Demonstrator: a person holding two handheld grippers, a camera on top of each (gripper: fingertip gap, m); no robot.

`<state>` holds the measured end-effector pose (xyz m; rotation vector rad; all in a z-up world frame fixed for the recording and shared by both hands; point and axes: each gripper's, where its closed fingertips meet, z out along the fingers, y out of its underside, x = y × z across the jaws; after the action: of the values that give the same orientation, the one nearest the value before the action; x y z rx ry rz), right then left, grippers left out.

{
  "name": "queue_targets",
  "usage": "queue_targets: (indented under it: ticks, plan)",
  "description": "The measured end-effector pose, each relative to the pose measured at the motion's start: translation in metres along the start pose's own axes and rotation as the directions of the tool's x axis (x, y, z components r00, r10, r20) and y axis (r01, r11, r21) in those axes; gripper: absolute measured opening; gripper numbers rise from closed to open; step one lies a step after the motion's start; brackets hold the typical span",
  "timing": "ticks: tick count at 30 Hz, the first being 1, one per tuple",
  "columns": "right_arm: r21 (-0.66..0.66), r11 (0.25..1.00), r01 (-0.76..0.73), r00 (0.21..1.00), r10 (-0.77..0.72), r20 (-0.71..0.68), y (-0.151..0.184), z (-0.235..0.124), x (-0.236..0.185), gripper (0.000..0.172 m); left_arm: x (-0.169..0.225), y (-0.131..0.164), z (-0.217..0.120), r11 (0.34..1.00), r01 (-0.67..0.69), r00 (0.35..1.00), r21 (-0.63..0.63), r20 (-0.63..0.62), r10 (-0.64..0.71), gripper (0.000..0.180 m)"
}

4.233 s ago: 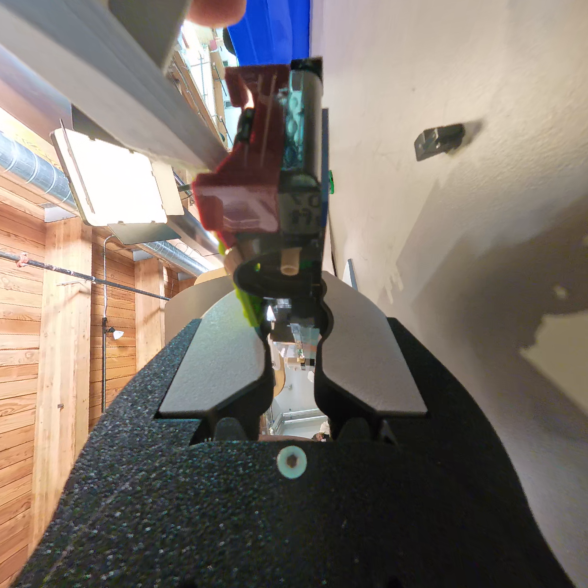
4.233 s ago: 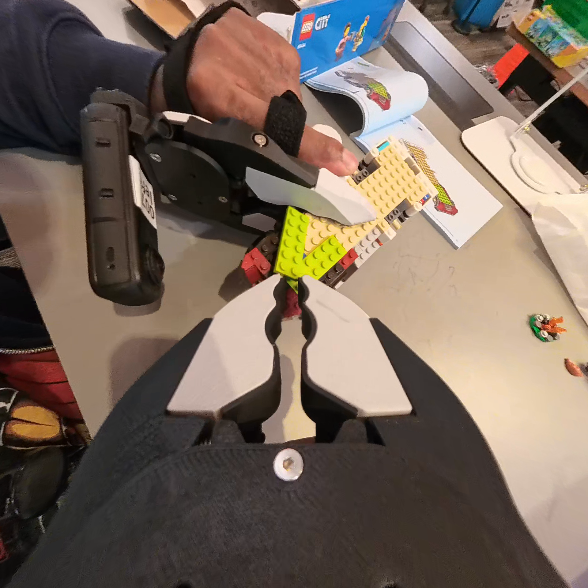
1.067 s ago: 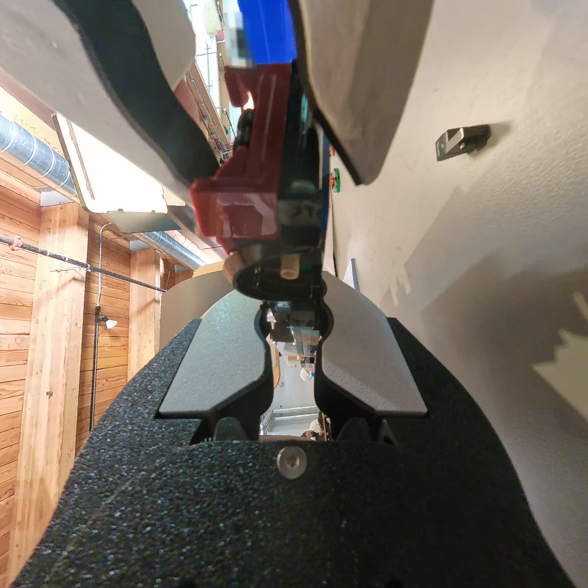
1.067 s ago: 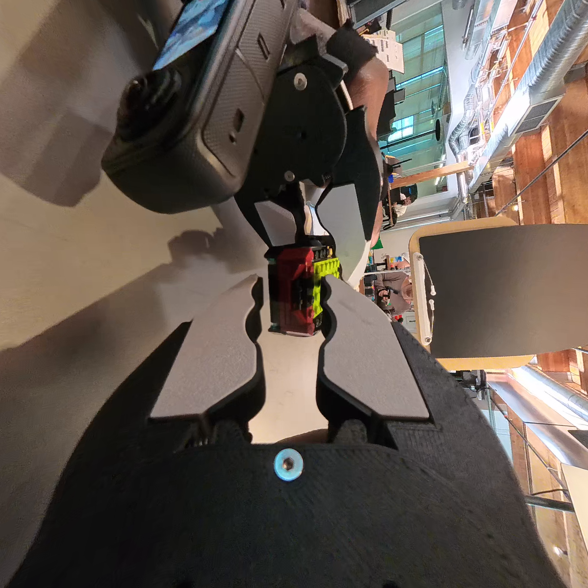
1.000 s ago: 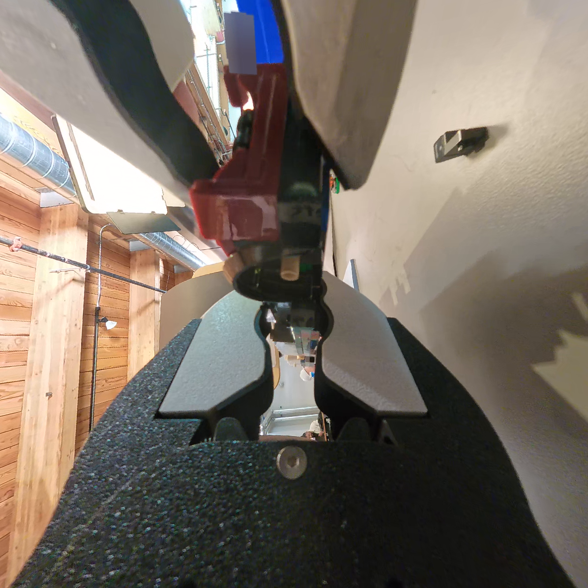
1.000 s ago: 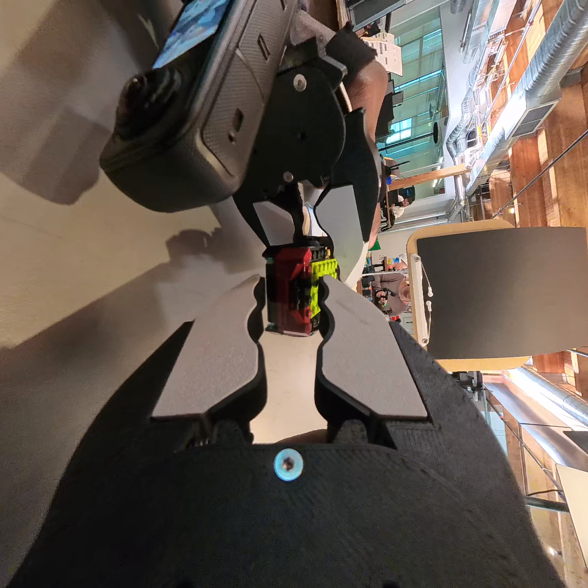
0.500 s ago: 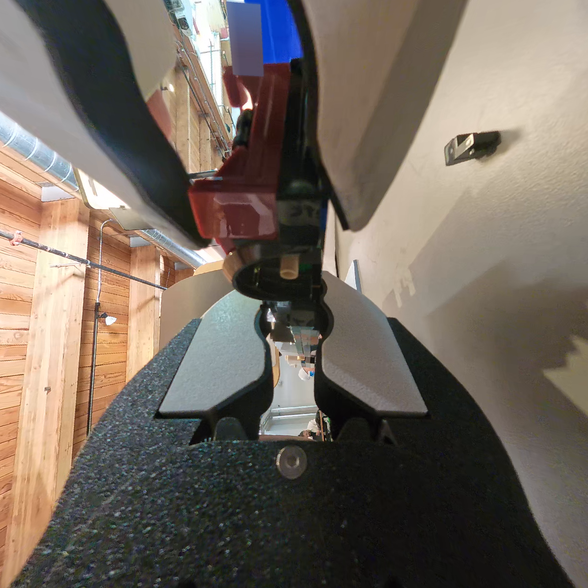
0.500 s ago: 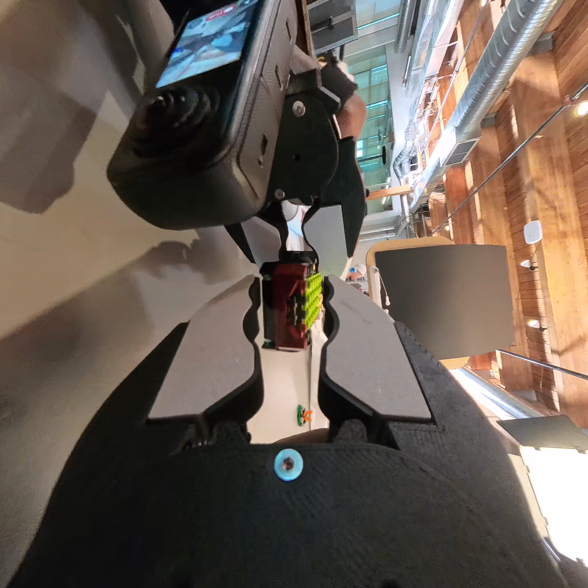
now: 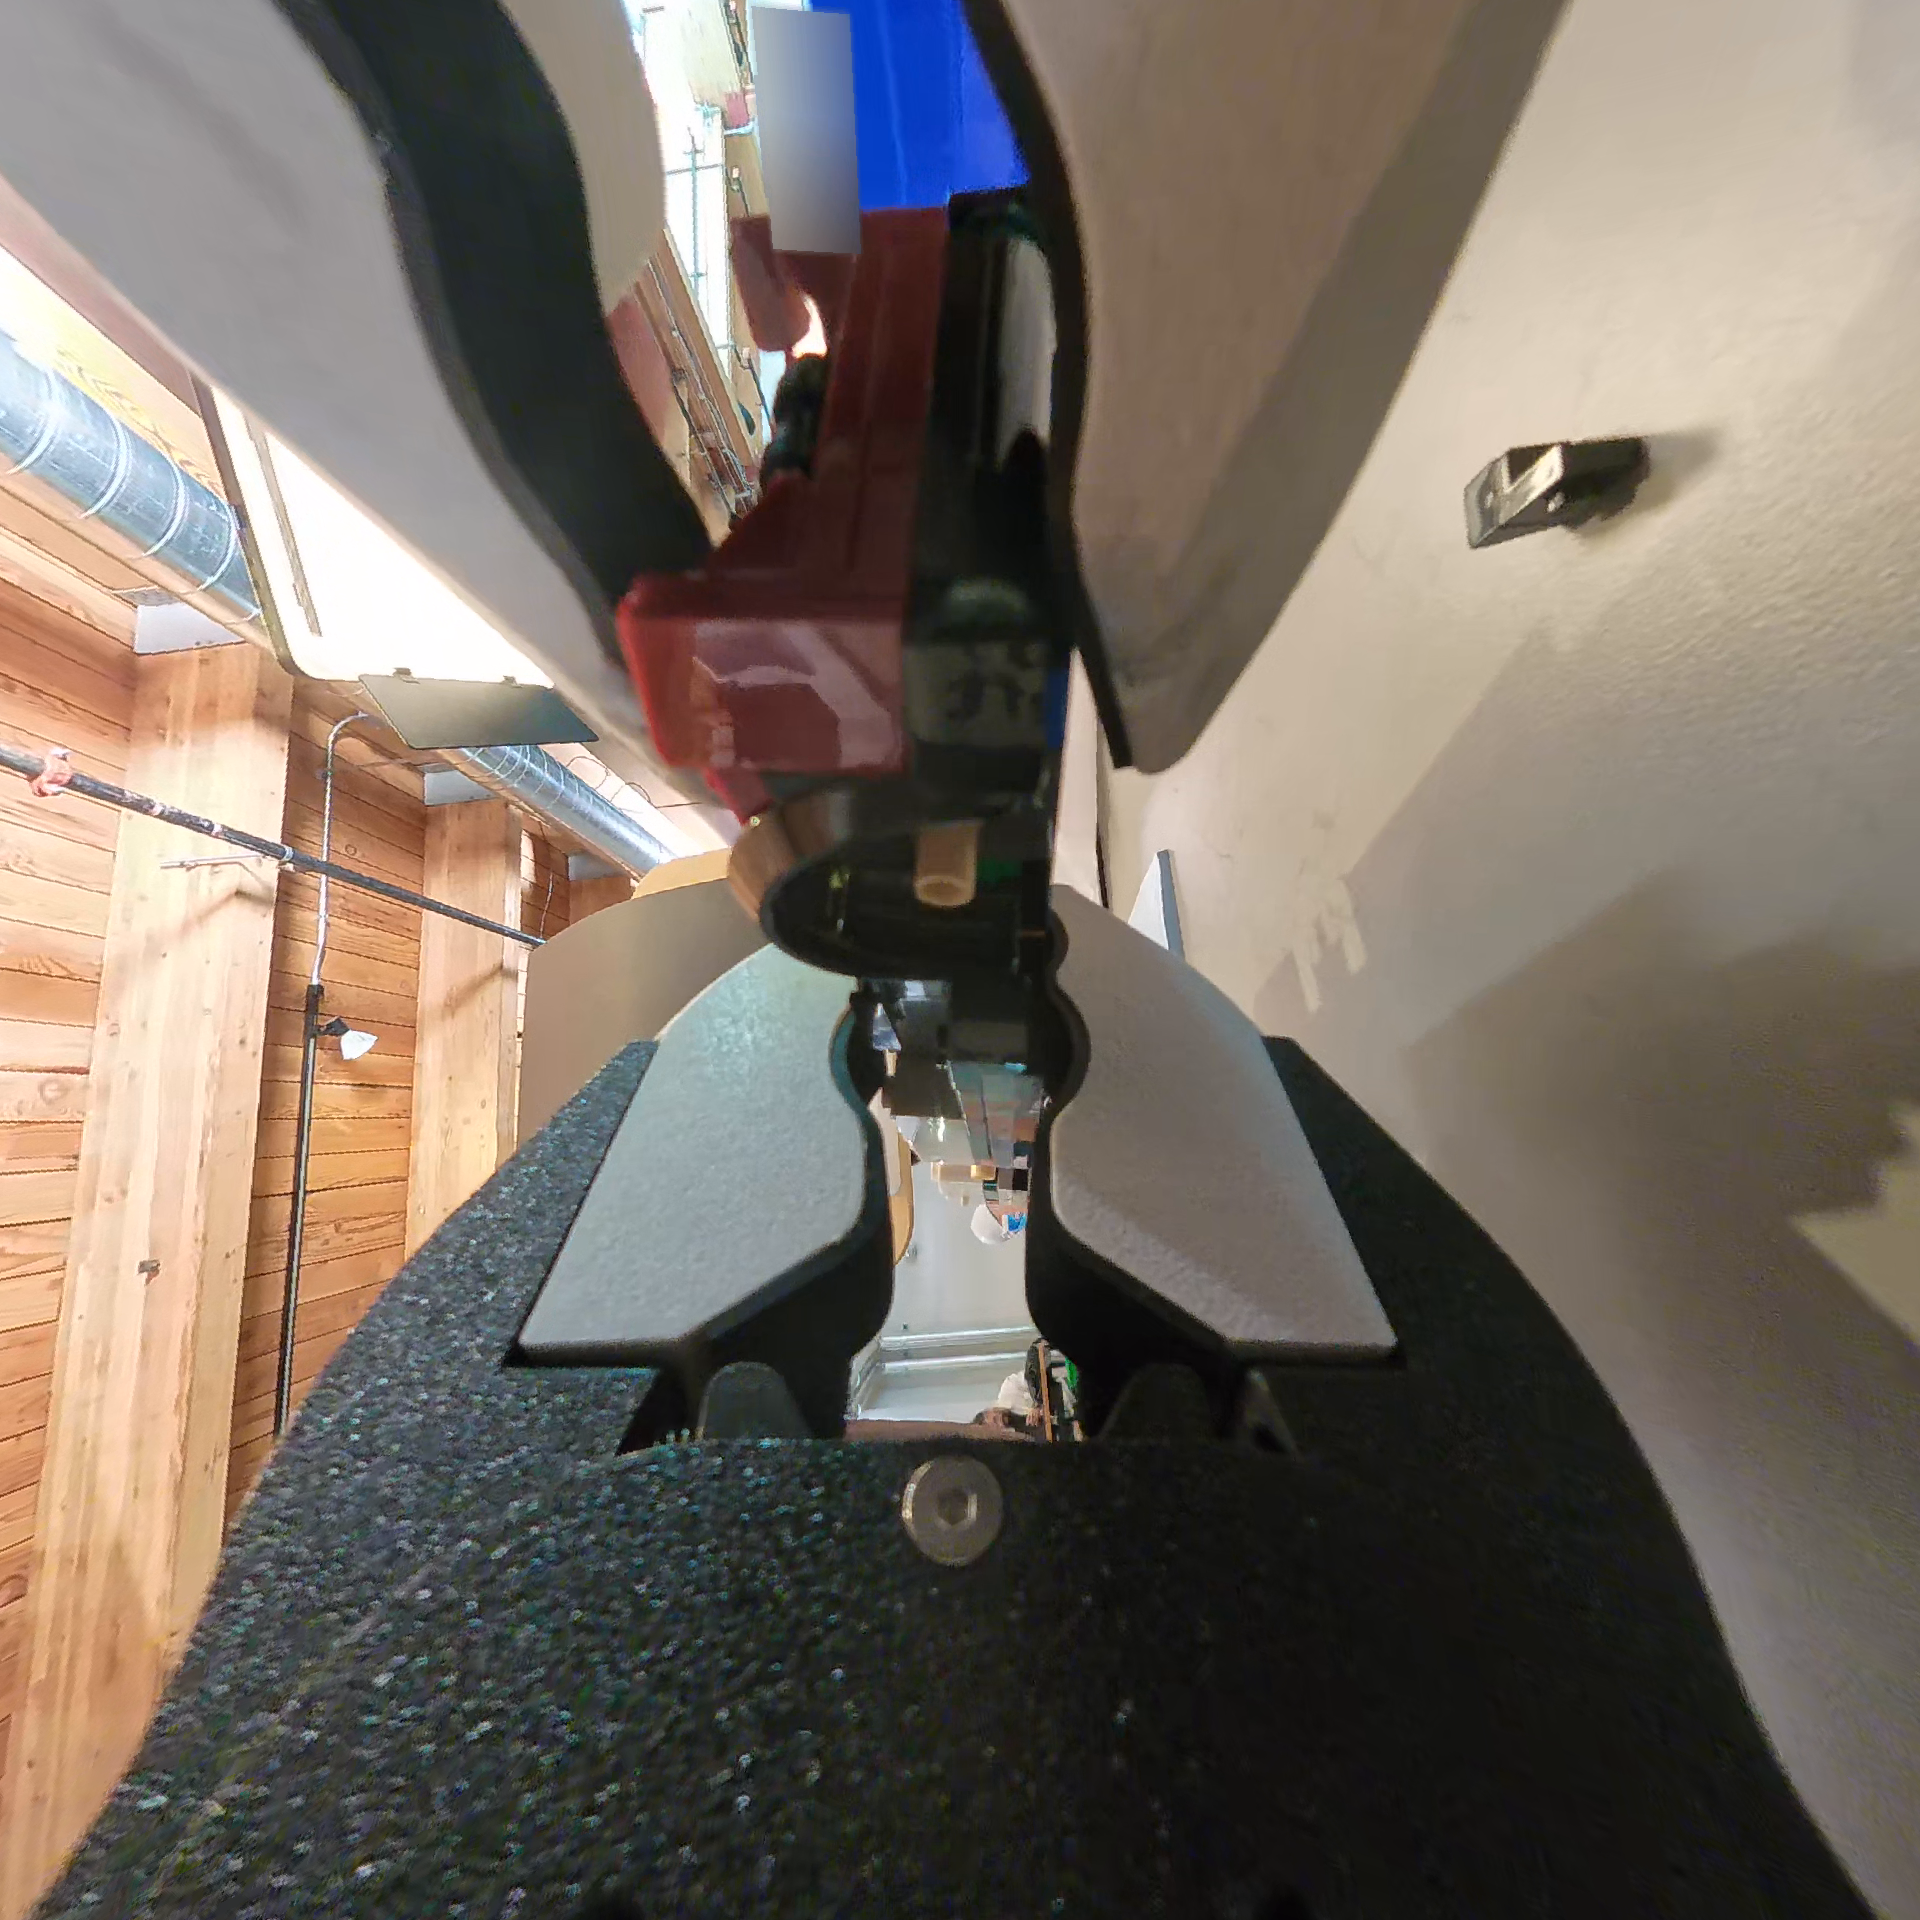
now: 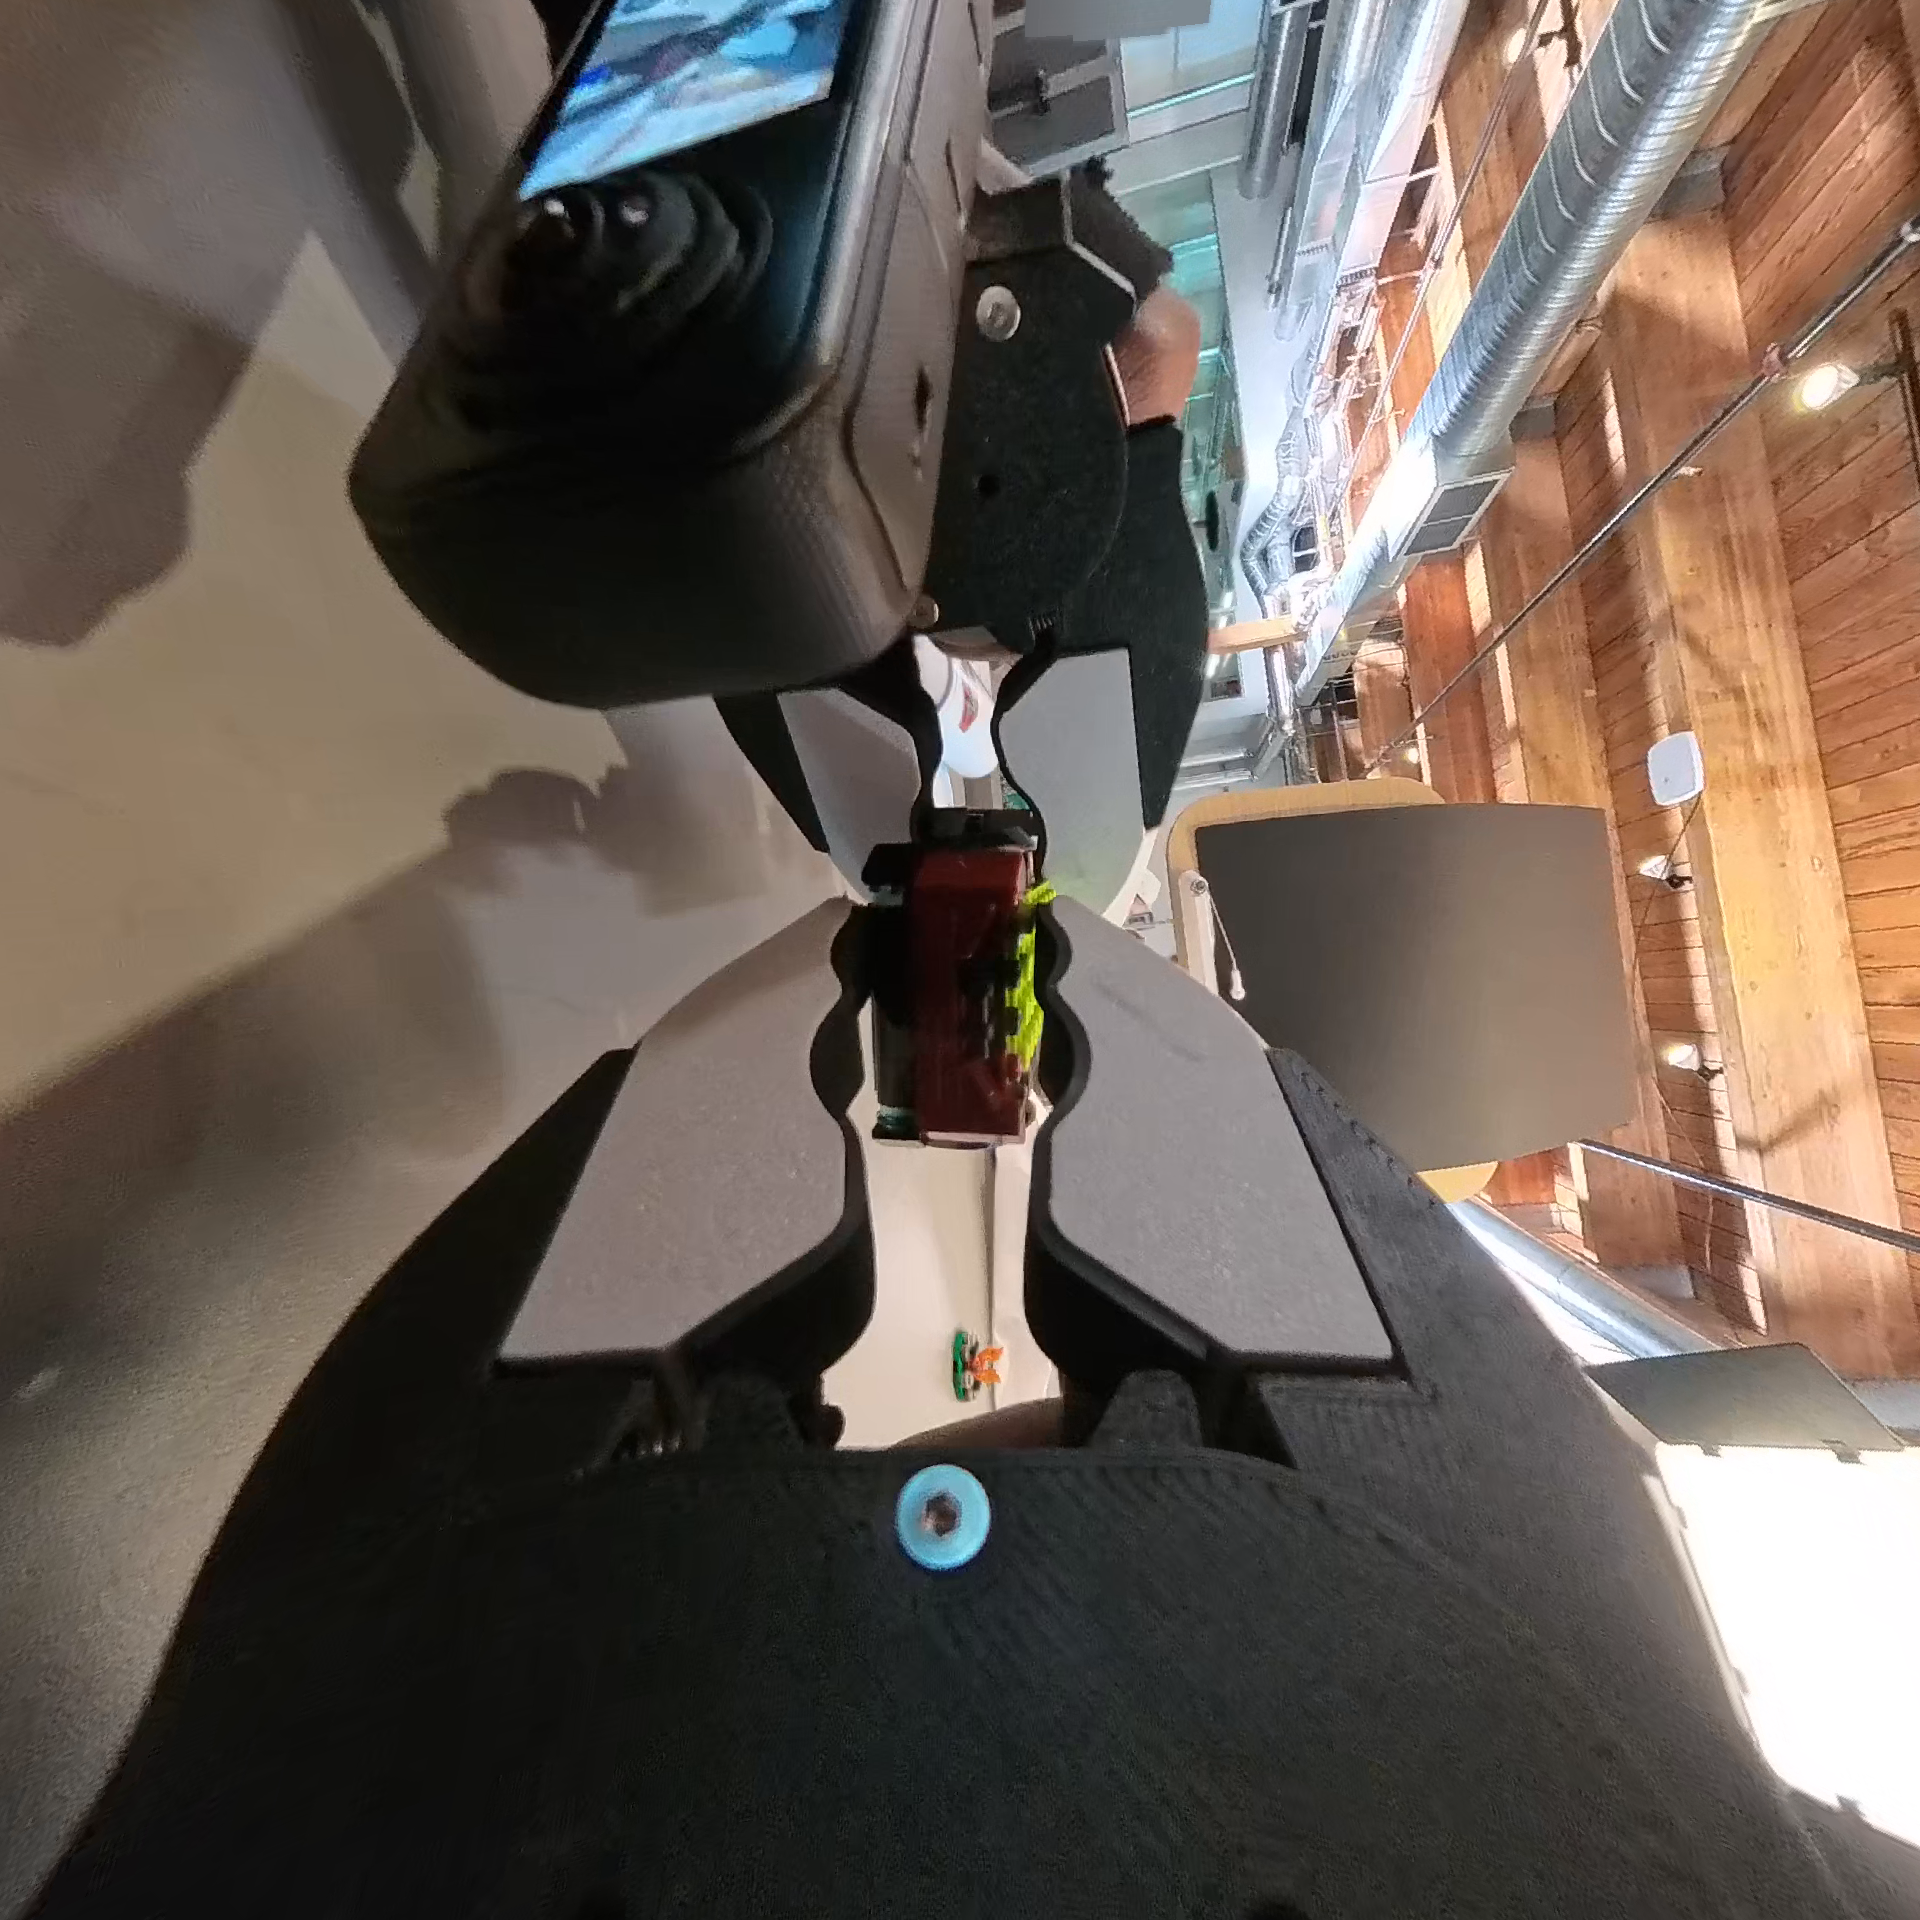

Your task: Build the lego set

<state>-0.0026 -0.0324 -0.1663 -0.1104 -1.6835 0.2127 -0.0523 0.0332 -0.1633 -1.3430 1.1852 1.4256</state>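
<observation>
Toy-brick model [image 10: 961, 1023], dark red plastic w/ black and lime-green bits, sits up off the grey table [image 10: 208, 831], pinched by both grippers. Left gripper [image 9: 951, 987] squeezes 1 end; right gripper [image 10: 951, 997] squeezes the other. If they pull or twist apart too hard, bricks could pop off. 0.5 s ago the right fingers stood wider; now they press it.

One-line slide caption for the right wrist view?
Right gripper and left gripper clamp a dark red and lime brick model from opposite ends above the table.
</observation>
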Motion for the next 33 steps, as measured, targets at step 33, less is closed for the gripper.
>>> queue_targets:
  ticks: [33]
  plan:
    - [0.026, 0.999, 0.041, 0.999, -0.041, 0.016, -0.0005, -0.0003, 0.0019, 0.029, -0.0041, -0.0008, -0.001, 1.0, 0.003, 1.0, 0.008, 0.026, -0.003, 0.025]
